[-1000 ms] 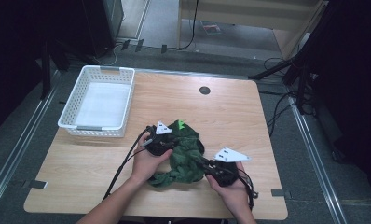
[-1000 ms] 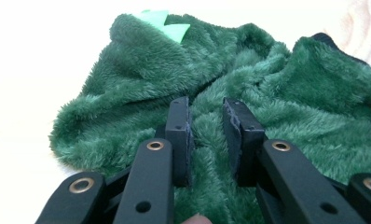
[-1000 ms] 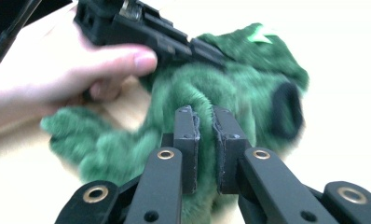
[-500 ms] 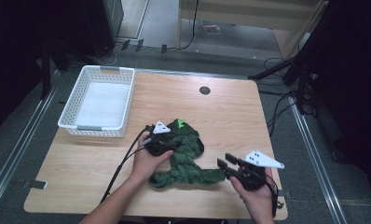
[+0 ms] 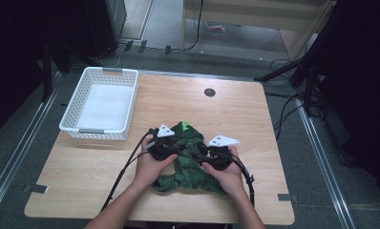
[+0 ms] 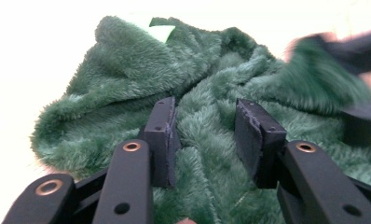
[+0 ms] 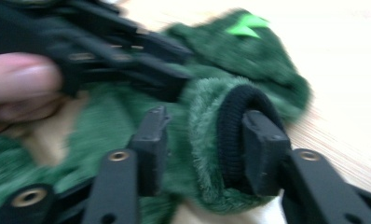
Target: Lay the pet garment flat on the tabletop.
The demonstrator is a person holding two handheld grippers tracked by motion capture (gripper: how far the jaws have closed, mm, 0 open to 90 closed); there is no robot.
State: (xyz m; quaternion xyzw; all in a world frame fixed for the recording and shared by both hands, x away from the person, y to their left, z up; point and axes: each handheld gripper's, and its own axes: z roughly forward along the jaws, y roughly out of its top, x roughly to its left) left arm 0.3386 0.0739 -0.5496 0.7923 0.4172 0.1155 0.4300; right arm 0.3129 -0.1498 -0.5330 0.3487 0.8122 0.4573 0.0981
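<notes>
High view: green fleece (image 5: 188, 160) lies bunched at the near middle of the table (image 5: 274, 143), both hands on it.
Change, right gripper (image 5: 205, 160): half a second ago it was out at the right, clear of the fleece; now it is back over the cloth, beside the left gripper (image 5: 171, 151).
Right jaws: just been opening; partly open, a black-ribbed cuff (image 7: 232, 135) between them; pads close to it, squeeze not clear.
Left jaws: opened, then eased in a little; partly open, astride a fleece fold (image 6: 204, 135), pads not pressing.
Meaning: looks like a fresh grip being set up, likely for folding or lifting.
Around: white basket (image 5: 71, 121) at far left, well apart.
In the way: gripper cables (image 5: 126, 171) trail over the near table; grippers crowd each other.
</notes>
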